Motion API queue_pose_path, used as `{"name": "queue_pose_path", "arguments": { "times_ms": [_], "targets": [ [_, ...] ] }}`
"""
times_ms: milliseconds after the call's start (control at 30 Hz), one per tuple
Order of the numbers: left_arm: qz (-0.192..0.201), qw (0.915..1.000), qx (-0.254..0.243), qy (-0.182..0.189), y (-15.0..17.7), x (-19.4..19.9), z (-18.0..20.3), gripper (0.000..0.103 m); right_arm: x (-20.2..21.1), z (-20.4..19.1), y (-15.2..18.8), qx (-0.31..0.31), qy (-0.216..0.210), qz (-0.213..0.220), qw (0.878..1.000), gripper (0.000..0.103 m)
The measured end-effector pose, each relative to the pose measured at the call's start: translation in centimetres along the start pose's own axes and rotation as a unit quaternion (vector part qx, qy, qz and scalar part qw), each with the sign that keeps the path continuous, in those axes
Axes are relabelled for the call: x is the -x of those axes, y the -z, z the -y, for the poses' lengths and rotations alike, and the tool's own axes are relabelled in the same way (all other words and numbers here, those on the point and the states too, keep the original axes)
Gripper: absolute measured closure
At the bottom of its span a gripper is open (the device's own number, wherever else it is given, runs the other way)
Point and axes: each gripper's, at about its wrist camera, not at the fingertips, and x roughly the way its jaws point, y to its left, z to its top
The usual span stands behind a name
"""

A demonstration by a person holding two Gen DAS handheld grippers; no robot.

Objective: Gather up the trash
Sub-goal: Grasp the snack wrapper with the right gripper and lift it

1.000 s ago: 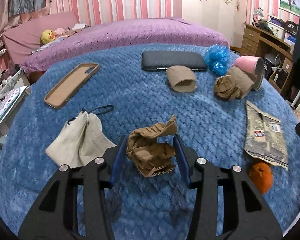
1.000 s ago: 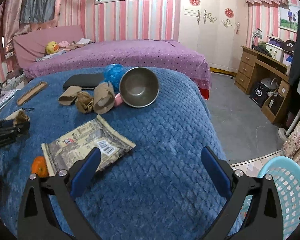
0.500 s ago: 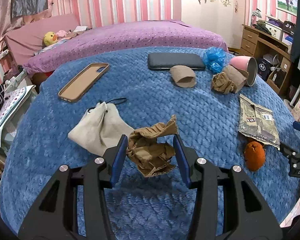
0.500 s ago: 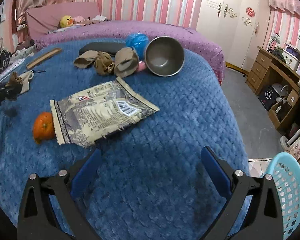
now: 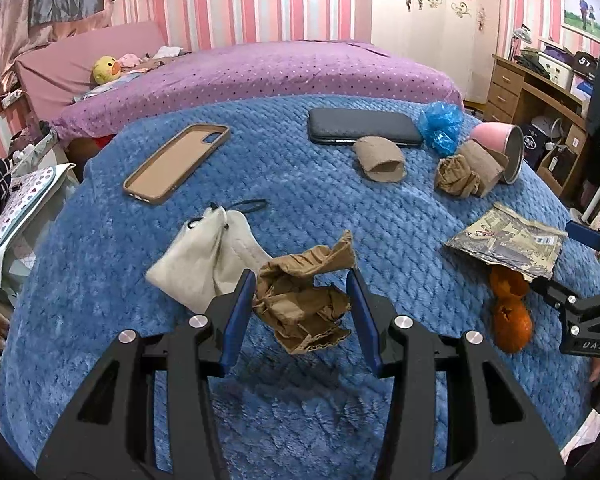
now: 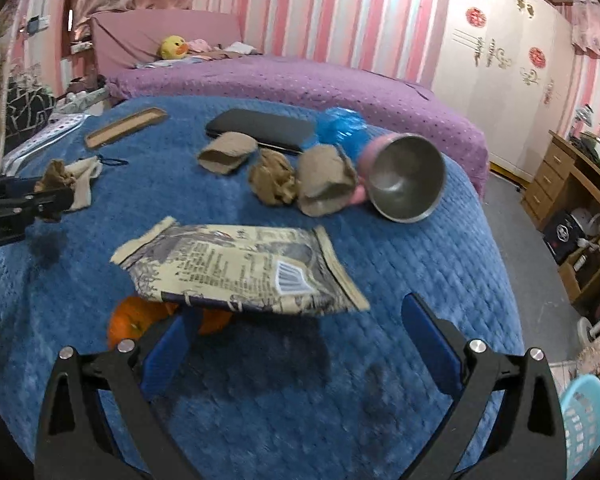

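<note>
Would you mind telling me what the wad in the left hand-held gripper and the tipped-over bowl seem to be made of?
The wad: brown kraft paper, matte, by its sharp creases and torn edges. The bowl: probably stainless steel inside, given the dull grey sheen; its pink outer shell looks smooth, maybe plastic, though coated metal is possible.

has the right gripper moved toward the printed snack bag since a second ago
Yes. The right gripper has closed in on the flat printed snack bag, which now lies right at its open jaws, with the steel-lined pink bowl nearer too.
</note>
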Motion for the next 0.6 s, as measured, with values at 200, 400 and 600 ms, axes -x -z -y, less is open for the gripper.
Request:
{"name": "queue_pose_path", "arguments": {
  "times_ms": [200,400,600],
  "targets": [
    [0.009,0.9999,0.005,-0.006,-0.4,0.2,-0.5,0.057,-0.9,-1.9,-0.7,0.032,-0.026,-0.009,0.999,0.033],
    [0.013,0.9999,0.003,-0.007,-0.4,0.4,-0.8,0.057,-1.3,-2.5,-0.9,0.03,-0.047,-0.013,0.998,0.066],
    [0.012,0.9998,0.013,-0.007,-0.5,0.3,-1.0,0.057,-1.4,-1.7,-1.4,0.003,-0.049,-0.002,0.999,0.077]
  ]
}}
